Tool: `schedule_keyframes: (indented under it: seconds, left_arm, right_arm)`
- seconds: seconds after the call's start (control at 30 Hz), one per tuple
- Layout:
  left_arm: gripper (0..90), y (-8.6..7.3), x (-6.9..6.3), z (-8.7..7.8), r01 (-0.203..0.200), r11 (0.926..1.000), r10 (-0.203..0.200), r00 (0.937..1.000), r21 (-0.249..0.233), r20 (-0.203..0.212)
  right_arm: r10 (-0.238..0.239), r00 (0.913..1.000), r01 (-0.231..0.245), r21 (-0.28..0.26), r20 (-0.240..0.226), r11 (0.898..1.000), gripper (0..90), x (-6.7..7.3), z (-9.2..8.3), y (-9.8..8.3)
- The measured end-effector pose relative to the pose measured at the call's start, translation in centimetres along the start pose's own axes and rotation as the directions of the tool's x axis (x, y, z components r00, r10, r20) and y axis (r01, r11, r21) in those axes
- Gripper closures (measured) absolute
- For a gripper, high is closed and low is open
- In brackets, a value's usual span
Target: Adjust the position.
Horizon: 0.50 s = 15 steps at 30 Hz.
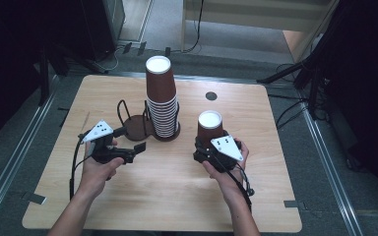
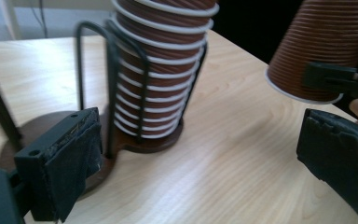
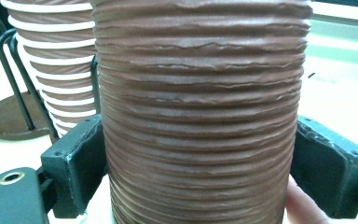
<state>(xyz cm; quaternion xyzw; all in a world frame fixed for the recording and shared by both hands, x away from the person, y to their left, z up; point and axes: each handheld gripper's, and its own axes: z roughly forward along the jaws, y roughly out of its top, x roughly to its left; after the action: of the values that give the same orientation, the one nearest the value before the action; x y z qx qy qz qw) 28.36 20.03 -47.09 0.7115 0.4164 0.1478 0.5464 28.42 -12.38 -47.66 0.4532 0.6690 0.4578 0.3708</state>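
Clamped on both sides by the right gripper (image 3: 200, 163): a single brown ribbed cup (image 3: 200, 116), upside down, white base up, lifted clear of the wooden table (image 1: 275, 206) and tilted a little. Just to the right of the cup holder (image 1: 145, 129) and near it, not touching. Jaws of the left gripper (image 2: 186, 168) spread wide, holding nothing, pointed at the holder's base from close by. In the holder's right ring, a tall stack of cups (image 1: 161, 98), also inverted; the left ring bare.
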Motion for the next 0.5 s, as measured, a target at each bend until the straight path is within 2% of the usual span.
schedule_keyframes:
  seconds: [0.17, 0.33, 0.5]
  left_arm:
    - [1.4, 0.2, -1.2, 0.5, -0.020, 0.9997, 0.020, 0.9992, 0.011, 0.035]
    - [1.4, 0.5, -1.7, 0.5, -0.007, 0.9999, 0.007, 0.9967, 0.008, 0.081]
    - [1.4, 0.5, -1.9, 0.7, -0.006, 0.9997, 0.003, 0.9960, 0.026, 0.089]
  right_arm:
    - [-0.044, 0.9990, 0.044, 0.010, -0.007, 0.999, 11.4, 0.9, 0.2, -0.7]
    - [-0.094, 0.9953, 0.094, 0.013, -0.025, 0.995, 11.4, 1.9, 0.3, -1.1]
    - [-0.124, 0.9915, 0.124, 0.012, -0.039, 0.992, 11.4, 2.7, 0.5, -1.6]
